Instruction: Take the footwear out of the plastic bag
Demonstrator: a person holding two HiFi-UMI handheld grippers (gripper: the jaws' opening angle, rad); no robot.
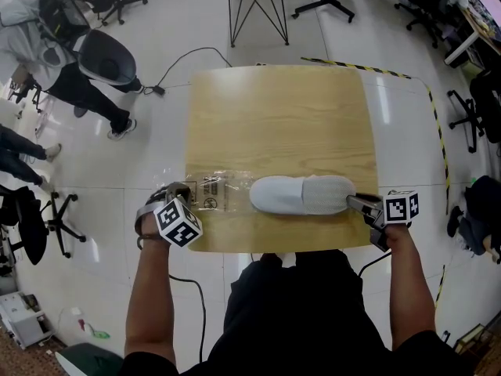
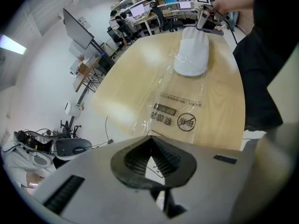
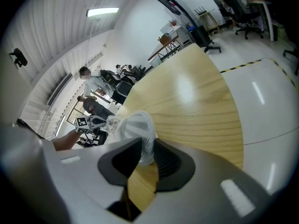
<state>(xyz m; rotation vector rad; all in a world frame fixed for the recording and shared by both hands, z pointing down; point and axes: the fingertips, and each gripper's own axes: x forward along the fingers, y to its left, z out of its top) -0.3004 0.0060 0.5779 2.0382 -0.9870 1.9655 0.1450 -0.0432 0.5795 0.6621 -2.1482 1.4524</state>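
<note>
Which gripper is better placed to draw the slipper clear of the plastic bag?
Right: the right gripper grips the slipper by its end; the left gripper is shut on the plastic bag.

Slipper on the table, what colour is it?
The slipper is white; the head view shows it best.

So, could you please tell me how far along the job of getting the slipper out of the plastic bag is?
Nearly done, it seems. Done: the white slipper lies almost wholly clear of the plastic bag on the table. In hand: the left gripper pinches the bag's end, and the right gripper has its fingers on the slipper's far end. Left: drawing the slipper past the bag's mouth, if any overlap remains.
</note>
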